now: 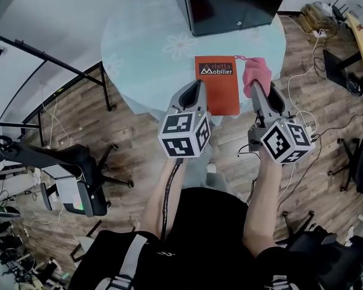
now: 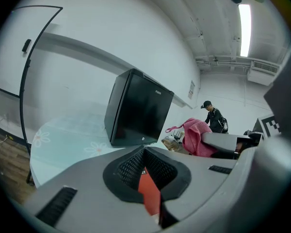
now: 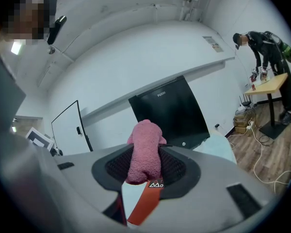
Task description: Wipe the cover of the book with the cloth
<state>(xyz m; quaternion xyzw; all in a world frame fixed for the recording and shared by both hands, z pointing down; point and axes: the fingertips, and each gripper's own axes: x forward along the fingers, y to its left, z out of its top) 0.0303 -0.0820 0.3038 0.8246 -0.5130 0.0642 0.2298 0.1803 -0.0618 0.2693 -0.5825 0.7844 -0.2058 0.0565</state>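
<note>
An orange-red book (image 1: 216, 83) lies flat near the front edge of the round pale table (image 1: 139, 47). My right gripper (image 1: 255, 87) is shut on a pink cloth (image 1: 257, 72), held just off the book's right edge. In the right gripper view the cloth (image 3: 144, 152) sticks up between the jaws of that gripper (image 3: 145, 168), with the book (image 3: 145, 203) below. My left gripper (image 1: 196, 87) is shut with nothing in it, over the book's left edge. In the left gripper view, a strip of the book (image 2: 149, 193) shows through the jaws of that gripper (image 2: 146, 161), and the cloth (image 2: 196, 136) is to the right.
A black box (image 1: 236, 5) stands on the table's far side, behind the book. A black office chair (image 1: 78, 180) and a black metal frame (image 1: 54, 65) are at the left. Cables (image 1: 314, 59) trail over the wooden floor at the right. A person (image 3: 266, 47) bends at a desk far off.
</note>
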